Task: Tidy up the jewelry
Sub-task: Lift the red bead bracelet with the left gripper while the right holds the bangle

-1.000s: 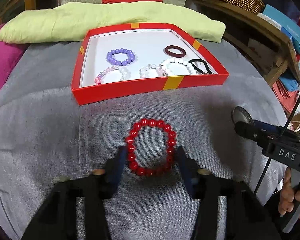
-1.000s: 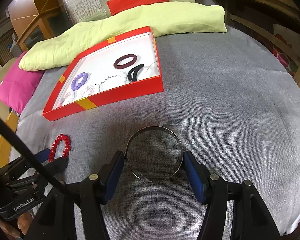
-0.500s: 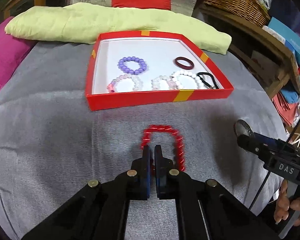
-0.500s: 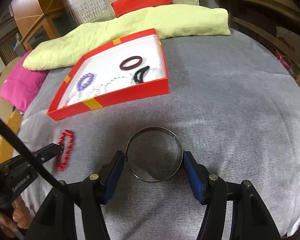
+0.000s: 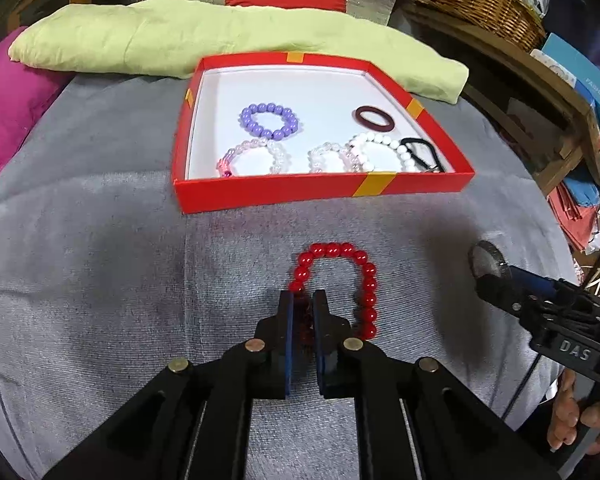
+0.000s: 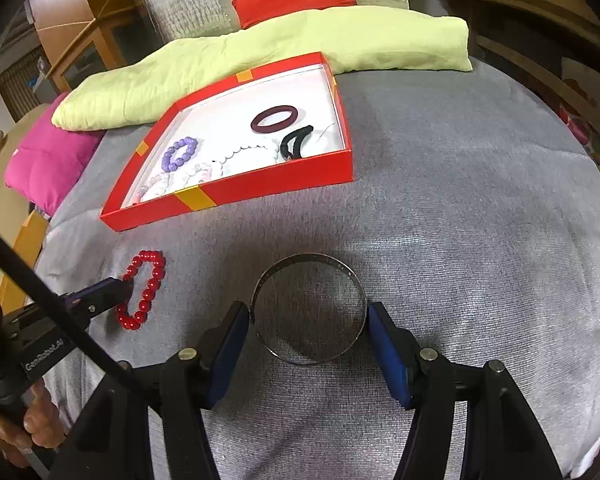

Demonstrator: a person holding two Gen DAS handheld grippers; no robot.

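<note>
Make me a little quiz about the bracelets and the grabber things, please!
1. True or false: the left gripper is pinching the red bead bracelet.
2. Which bracelet sits between the right gripper's fingers? A) purple bead bracelet B) metal bangle C) dark red ring
3. Fill in: the red box rests on a ____ cloth.

Key
1. True: its jaws are shut on one side of the beads.
2. B: the pads flank it, right at its sides.
3. Grey.
</note>
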